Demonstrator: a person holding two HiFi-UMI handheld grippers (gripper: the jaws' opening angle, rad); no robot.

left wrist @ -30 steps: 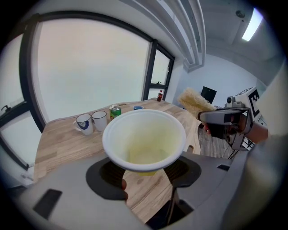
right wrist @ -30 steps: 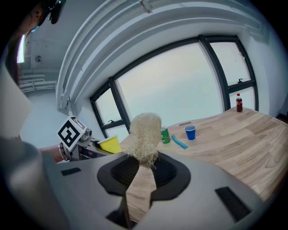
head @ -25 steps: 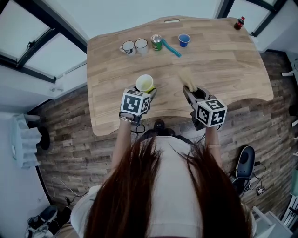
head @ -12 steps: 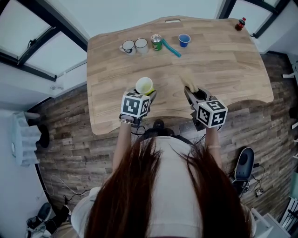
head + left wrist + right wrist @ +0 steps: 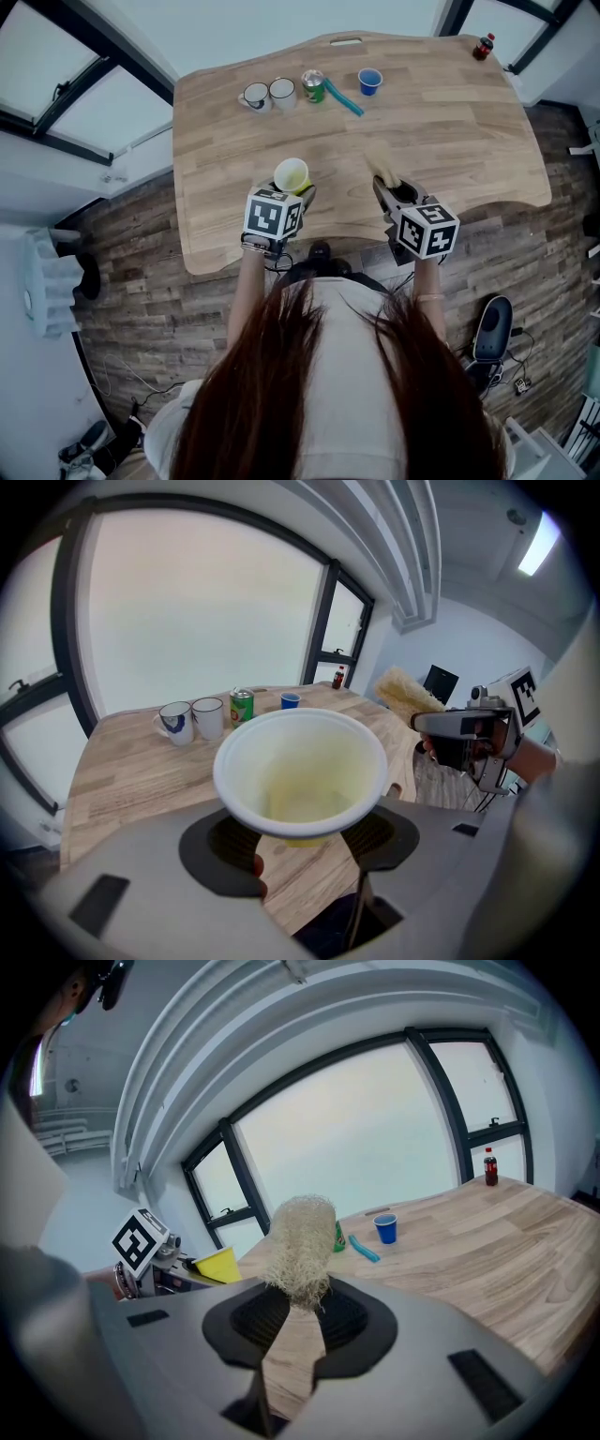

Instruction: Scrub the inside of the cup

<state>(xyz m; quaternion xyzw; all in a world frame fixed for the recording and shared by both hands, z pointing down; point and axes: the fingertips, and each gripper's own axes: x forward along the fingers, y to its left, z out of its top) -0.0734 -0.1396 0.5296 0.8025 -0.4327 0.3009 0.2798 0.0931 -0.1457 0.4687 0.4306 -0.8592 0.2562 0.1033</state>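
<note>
At left gripper [image 5: 301, 842], cup [image 5: 300, 766] base hidden; right gripper [image 5: 292, 1314], scrubber [image 5: 300, 1237] root.

The left claw [image 5: 302, 844] is gripping a cup [image 5: 300, 761] at its lower part, with one dark pad pressing on each side. The cup is standing upright and showing its white inside, while its bottom is looking yellow. Behind it, the wooden counter [image 5: 122, 771] is carrying a row of things at its far side: a mug with a blue mark [image 5: 175, 722], a plain mug [image 5: 208, 717], a green can [image 5: 242, 705], a small blue cup [image 5: 291, 700] and a dark bottle [image 5: 337, 679]. At the right, the right claw [image 5: 424, 722] is hanging apart from the cup, with a pale fibrous scrubber [image 5: 405, 694] sticking out of its front.
</note>
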